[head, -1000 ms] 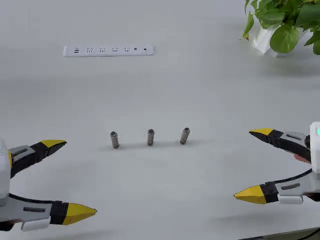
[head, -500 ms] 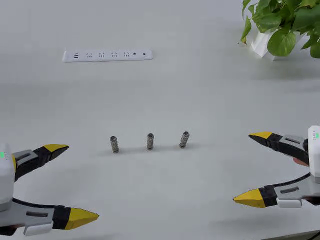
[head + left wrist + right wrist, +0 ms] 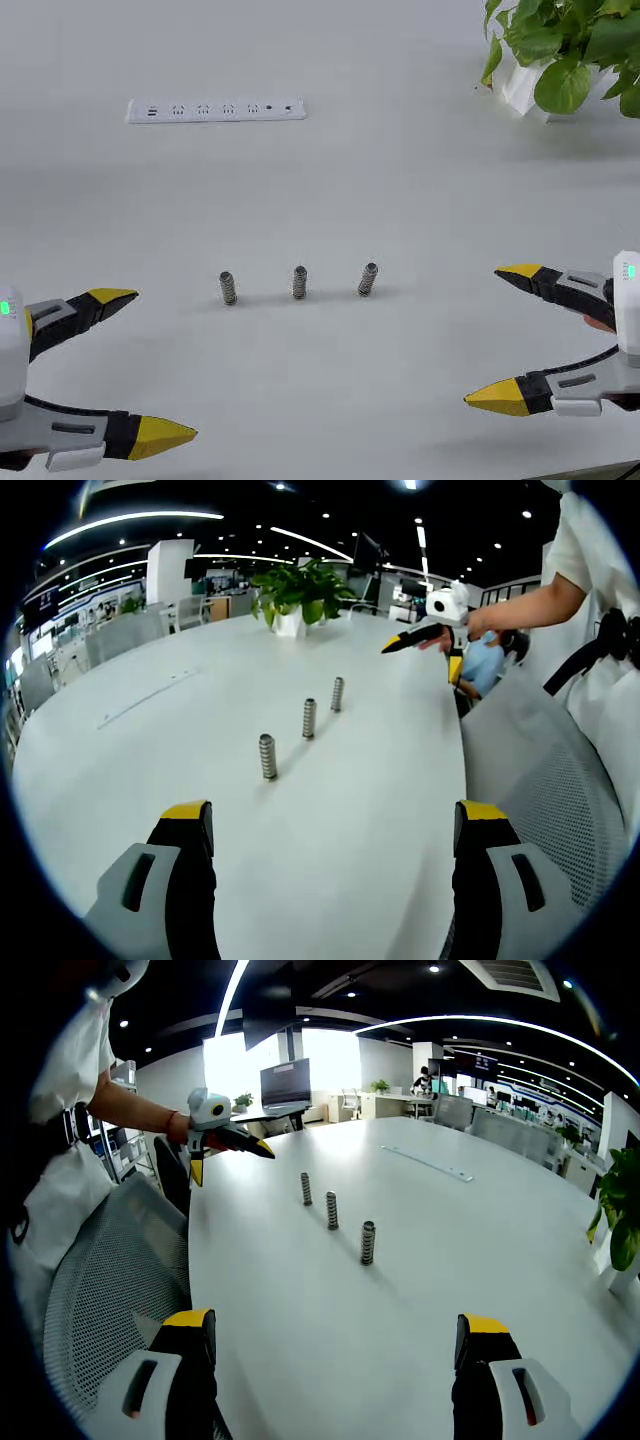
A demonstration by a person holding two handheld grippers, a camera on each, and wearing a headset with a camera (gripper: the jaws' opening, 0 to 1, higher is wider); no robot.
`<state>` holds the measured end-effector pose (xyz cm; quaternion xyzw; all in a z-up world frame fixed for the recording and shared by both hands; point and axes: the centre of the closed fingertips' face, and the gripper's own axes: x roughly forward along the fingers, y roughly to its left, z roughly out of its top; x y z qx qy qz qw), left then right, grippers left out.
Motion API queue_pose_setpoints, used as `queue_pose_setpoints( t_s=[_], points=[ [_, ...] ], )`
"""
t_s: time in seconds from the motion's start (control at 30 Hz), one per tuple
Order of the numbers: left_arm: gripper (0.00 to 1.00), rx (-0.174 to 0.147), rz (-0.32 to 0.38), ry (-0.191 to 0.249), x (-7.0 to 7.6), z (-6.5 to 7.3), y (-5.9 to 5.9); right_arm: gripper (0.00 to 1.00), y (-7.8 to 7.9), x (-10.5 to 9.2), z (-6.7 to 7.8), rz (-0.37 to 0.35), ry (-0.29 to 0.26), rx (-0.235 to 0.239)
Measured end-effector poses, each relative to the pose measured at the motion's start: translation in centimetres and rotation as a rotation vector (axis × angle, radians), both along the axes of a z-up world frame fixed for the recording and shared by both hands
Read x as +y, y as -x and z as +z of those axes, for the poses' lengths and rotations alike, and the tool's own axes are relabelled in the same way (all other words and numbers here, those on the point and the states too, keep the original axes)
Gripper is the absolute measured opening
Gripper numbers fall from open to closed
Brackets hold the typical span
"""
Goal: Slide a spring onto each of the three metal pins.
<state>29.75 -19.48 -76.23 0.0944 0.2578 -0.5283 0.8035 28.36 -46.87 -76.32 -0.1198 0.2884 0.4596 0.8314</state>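
Three upright metal pins stand in a row on the white table, each wrapped in a spring: the left pin (image 3: 228,288), the middle pin (image 3: 299,282) and the right pin (image 3: 368,279). They appear again as a receding row, nearest pin (image 3: 267,757) in the left gripper view and nearest pin (image 3: 367,1243) in the right gripper view. My left gripper (image 3: 125,365) hovers open at the near left, well short of the pins. At the near right my right gripper (image 3: 505,335) is open too, holding nothing.
A white power strip (image 3: 215,110) lies at the far left of the table (image 3: 400,180). A potted green plant (image 3: 560,50) stands at the far right corner. A grey mesh chair (image 3: 110,1270) sits by the table's near edge.
The camera tilted slightly, shifting the whole scene down. Both grippers stayed open and nearly still; the pins did not move.
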Motion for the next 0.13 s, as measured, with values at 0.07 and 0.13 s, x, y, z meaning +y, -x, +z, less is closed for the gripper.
queue_pose_setpoints(
  t_s=[0.07, 0.13],
  points=[
    [0.99, -0.001, -0.001, 0.0, -0.01, 0.04, -0.04, 0.99, -0.03, 0.01, 0.06, -0.001, -0.001, 0.0],
    [0.99, -0.001, -0.002, 0.001, -0.01, 0.08, -0.04, 0.99, -0.05, 0.0, 0.07, -0.001, 0.0, -0.001]
  ],
)
